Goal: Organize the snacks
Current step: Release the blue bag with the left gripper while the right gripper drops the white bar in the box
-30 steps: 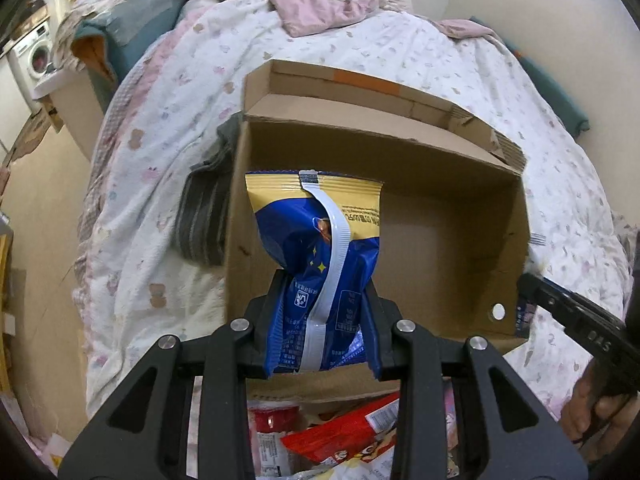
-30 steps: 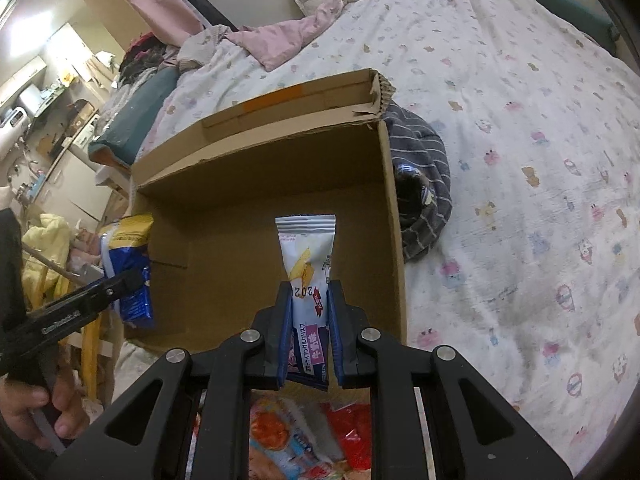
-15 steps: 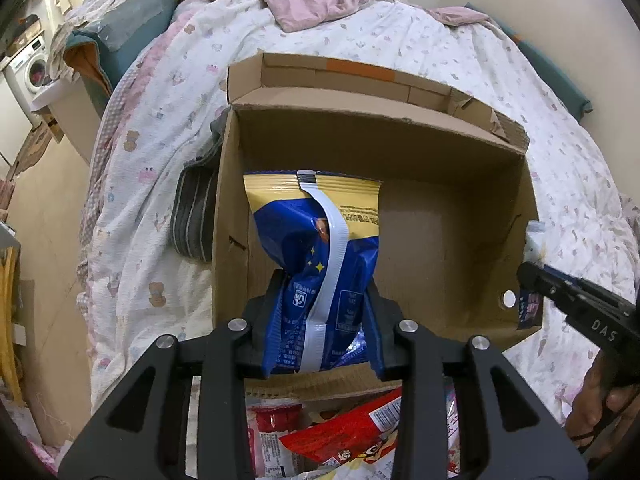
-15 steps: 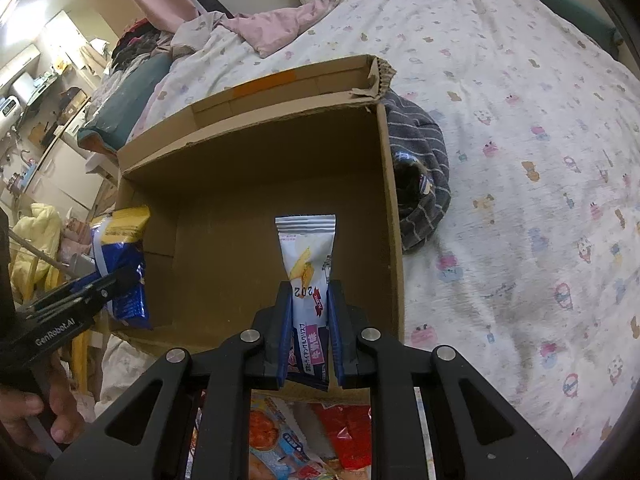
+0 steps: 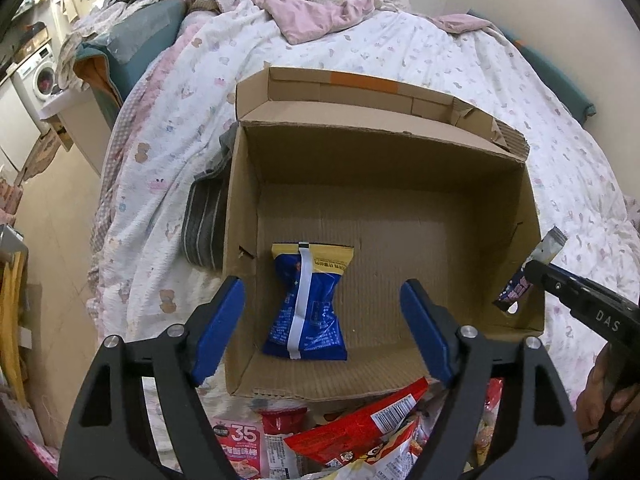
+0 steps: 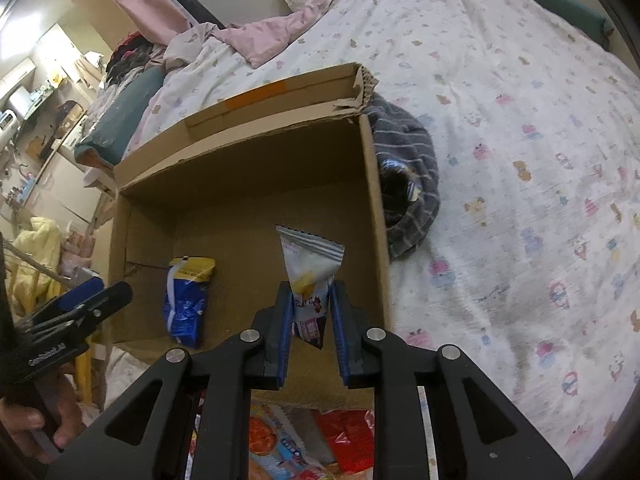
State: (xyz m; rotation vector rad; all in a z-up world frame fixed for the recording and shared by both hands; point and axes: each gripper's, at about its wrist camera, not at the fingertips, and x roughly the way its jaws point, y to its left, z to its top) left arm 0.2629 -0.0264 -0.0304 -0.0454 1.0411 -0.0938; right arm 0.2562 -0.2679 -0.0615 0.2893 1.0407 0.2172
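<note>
An open cardboard box (image 5: 400, 152) (image 6: 240, 160) sits on the bed. A blue and yellow snack bag (image 5: 306, 304) (image 6: 186, 296) lies on the box floor at its near left. My left gripper (image 5: 322, 320) is open and empty, its jaws wide apart above the bag. It also shows in the right wrist view (image 6: 96, 300). My right gripper (image 6: 310, 316) holds a small white snack packet (image 6: 308, 272) upright over the box's right side, with the jaws slightly spread. The packet also shows in the left wrist view (image 5: 532, 268) at the box's right wall.
A pile of snack packs (image 5: 360, 436) (image 6: 304, 436) lies just in front of the box. A grey striped cloth (image 5: 204, 220) (image 6: 408, 188) is tucked under the box. The floral bedspread (image 6: 520, 120) spreads to the right; floor and furniture are at the left.
My left gripper opened and the blue and yellow bag dropped onto the box floor. My right gripper moved further over the box, its jaws loosened, and the white packet tilted.
</note>
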